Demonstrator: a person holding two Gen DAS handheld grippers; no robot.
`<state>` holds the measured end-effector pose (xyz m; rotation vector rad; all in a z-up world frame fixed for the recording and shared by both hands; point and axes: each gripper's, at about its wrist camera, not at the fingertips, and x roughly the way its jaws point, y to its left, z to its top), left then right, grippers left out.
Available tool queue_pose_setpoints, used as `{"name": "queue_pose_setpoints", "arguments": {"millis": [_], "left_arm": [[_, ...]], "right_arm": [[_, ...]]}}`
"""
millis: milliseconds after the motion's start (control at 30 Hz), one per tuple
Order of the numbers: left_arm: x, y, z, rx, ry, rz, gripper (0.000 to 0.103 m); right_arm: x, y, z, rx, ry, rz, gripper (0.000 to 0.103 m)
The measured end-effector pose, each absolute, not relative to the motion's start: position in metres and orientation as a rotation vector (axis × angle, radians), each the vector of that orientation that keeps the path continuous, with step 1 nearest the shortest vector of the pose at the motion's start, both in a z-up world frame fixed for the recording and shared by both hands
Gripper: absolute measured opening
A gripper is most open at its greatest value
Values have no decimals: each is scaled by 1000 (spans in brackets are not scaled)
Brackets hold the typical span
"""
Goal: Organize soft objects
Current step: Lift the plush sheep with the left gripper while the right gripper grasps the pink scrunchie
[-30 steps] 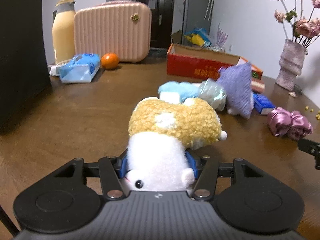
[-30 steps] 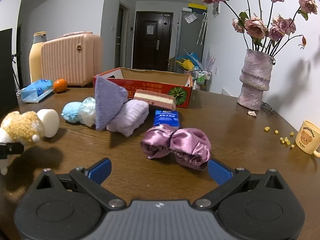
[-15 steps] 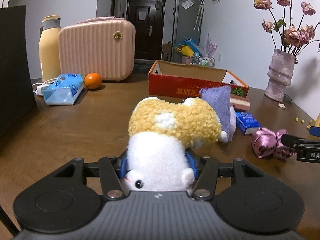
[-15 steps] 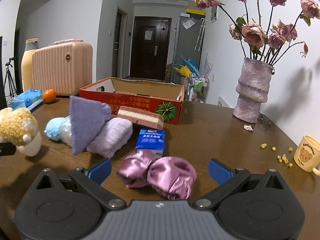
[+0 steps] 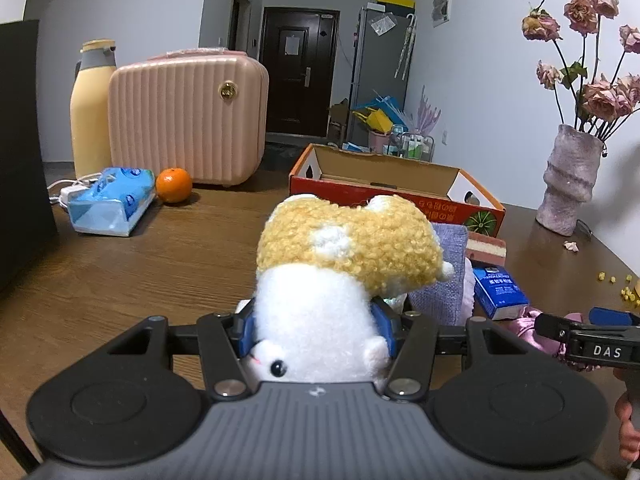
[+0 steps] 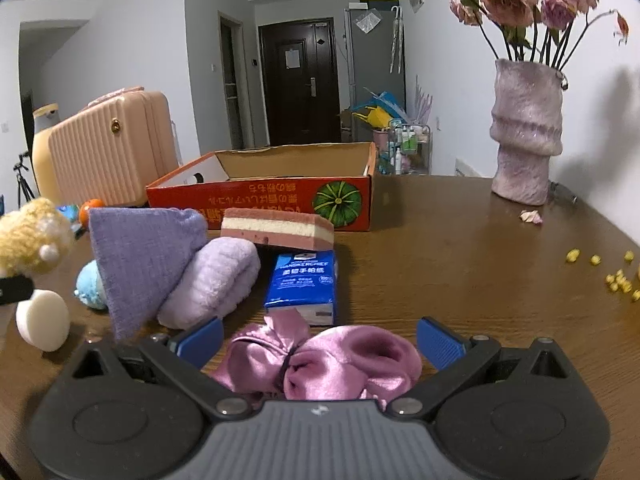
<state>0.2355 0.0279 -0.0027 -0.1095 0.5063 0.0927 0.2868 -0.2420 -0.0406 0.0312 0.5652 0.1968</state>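
Observation:
My left gripper [image 5: 316, 330] is shut on a yellow and white plush toy [image 5: 344, 264], held above the brown table; the toy [image 6: 30, 236] also shows at the left edge of the right wrist view. My right gripper [image 6: 318, 340] stands open, its blue pads on either side of a pink satin scrunchie [image 6: 320, 360] that lies on the table, not pressed. Behind it lie a blue tissue pack [image 6: 304, 280], a rolled lilac towel [image 6: 212, 280], a purple knit cloth [image 6: 140, 252], a pink and cream sponge [image 6: 280, 228], a light blue fluffy item [image 6: 90, 286] and a white foam puff [image 6: 42, 320].
An open red cardboard box [image 5: 396, 192] sits at the back of the table [image 5: 140, 272]. A pink case [image 5: 188, 116], a yellow flask [image 5: 90, 108], an orange [image 5: 173, 185] and a tissue packet [image 5: 112, 202] stand at the back left. A vase of flowers [image 6: 526, 136] and scattered yellow bits [image 6: 616, 276] are on the right.
My left gripper rose and moved with the plush toward the box. My right gripper advanced over the table until the pink scrunchie came between its open fingers.

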Motion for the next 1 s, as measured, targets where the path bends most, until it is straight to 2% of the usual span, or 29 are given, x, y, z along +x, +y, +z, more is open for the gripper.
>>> {"name": "queue_pose_setpoints", "arguments": {"millis": [233, 533, 600, 667, 800, 1000], "left_arm": [[243, 31, -12, -122, 530, 87, 55], [239, 30, -14, -119, 526, 69, 55], [239, 29, -14, -119, 526, 68, 55], [239, 29, -14, -121, 527, 63, 55], [237, 29, -14, -123, 526, 56, 55], [235, 32, -12, -134, 515, 51, 55]], "right_arm": [[293, -237, -55, 35, 591, 214, 100], [296, -232, -62, 17, 620, 207, 85], [295, -229, -63, -1, 627, 217, 70], [293, -228, -63, 5, 629, 231, 60], [287, -225, -60, -3, 615, 233, 47], [282, -229, -53, 27, 585, 210, 42]]}}
